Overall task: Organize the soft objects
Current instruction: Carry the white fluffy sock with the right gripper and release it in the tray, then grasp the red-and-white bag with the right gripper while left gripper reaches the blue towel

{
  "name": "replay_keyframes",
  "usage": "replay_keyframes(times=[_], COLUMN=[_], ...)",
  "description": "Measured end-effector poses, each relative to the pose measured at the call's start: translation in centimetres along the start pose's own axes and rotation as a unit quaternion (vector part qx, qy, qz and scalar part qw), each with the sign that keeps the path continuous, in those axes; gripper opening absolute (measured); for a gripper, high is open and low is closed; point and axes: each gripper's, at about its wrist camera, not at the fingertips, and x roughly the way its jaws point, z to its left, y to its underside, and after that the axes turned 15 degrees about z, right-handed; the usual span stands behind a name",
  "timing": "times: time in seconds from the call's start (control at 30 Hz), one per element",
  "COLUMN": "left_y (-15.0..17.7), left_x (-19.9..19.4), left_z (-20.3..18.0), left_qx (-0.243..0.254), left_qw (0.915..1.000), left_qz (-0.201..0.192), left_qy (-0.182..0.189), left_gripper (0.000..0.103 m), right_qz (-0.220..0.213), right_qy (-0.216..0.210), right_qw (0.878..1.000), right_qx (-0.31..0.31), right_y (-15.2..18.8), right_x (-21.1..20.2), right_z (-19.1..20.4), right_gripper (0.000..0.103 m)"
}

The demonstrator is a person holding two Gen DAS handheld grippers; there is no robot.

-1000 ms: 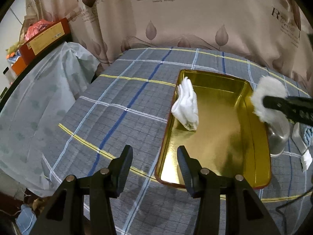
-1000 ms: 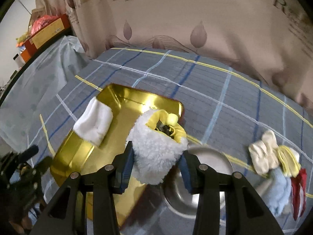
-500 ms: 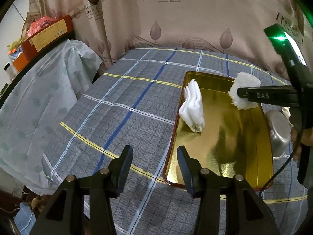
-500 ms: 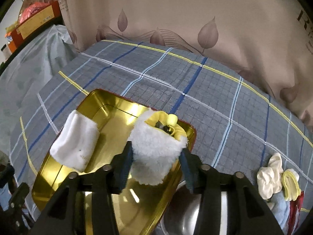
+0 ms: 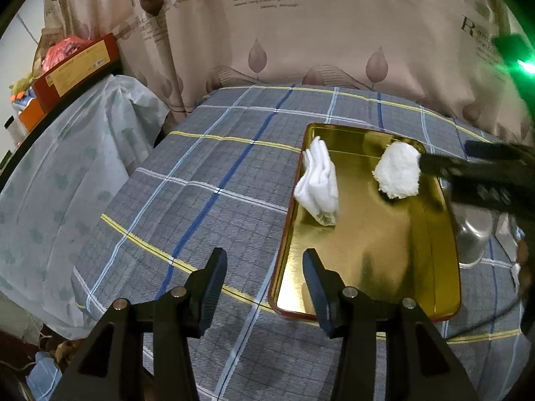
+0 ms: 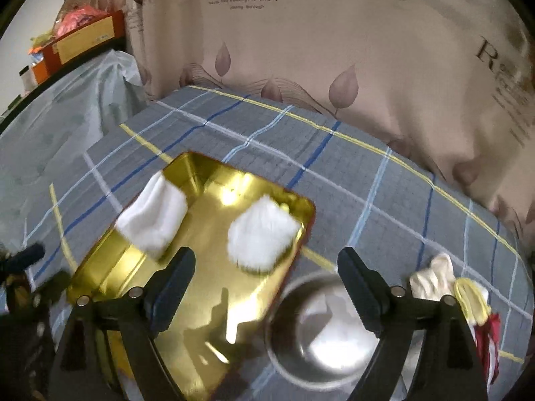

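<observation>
A gold tray (image 5: 374, 244) (image 6: 187, 287) lies on the plaid cloth. A folded white cloth (image 5: 317, 183) (image 6: 152, 217) lies at its left side. A fluffy white sock (image 5: 398, 170) (image 6: 262, 237) lies at its far right corner. My right gripper (image 6: 265, 277) is open and empty, just behind the fluffy sock; in the left wrist view its fingers (image 5: 444, 163) reach up to the sock. My left gripper (image 5: 264, 267) is open and empty over the tray's near left edge. More soft items (image 6: 448, 287) lie on the cloth at the right.
A steel bowl (image 6: 321, 327) (image 5: 474, 237) stands right of the tray. A patterned curtain (image 5: 301, 33) hangs behind the table. A covered shelf with boxes (image 5: 77, 63) stands at the left.
My right gripper opened and let go of the fluffy sock, which now lies in the tray's far right corner. The right gripper drew back a little. The left gripper stayed put.
</observation>
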Motion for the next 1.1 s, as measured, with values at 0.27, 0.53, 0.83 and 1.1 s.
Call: replay_keyframes(times=[0.27,0.53,0.83,1.1], left_y=[0.4,0.8,1.2,1.3], left_x=[-0.1,-0.4,-0.6,-1.0], left_z=[-1.2,-2.7,-3.9,-4.8], left_qx=[0.015,0.035,0.052,0.063], left_qw=[0.9998,0.9991,0.9983,0.9977], left_qz=[-0.001,-0.005,-0.009,-0.015], left_qy=[-0.011,-0.023,-0.025,-0.019], left_gripper=[0.048,0.048,0.048,0.048], right_qz=[-0.013,-0.016,-0.006,0.006], right_qy=[0.02,0.051,0.067,0.092], right_qw=[1.0,0.998,0.986,0.971], right_qx=[0.005,0.035,0.15,0.223], right_y=[6.8,13.1,19.4,23.6], right_x=[-2.7,-4.9,-6.4,-6.2], right_z=[-2.0,-6.3,-15.0,-21.7], right_gripper=[0.085,0.085,0.085,0.085])
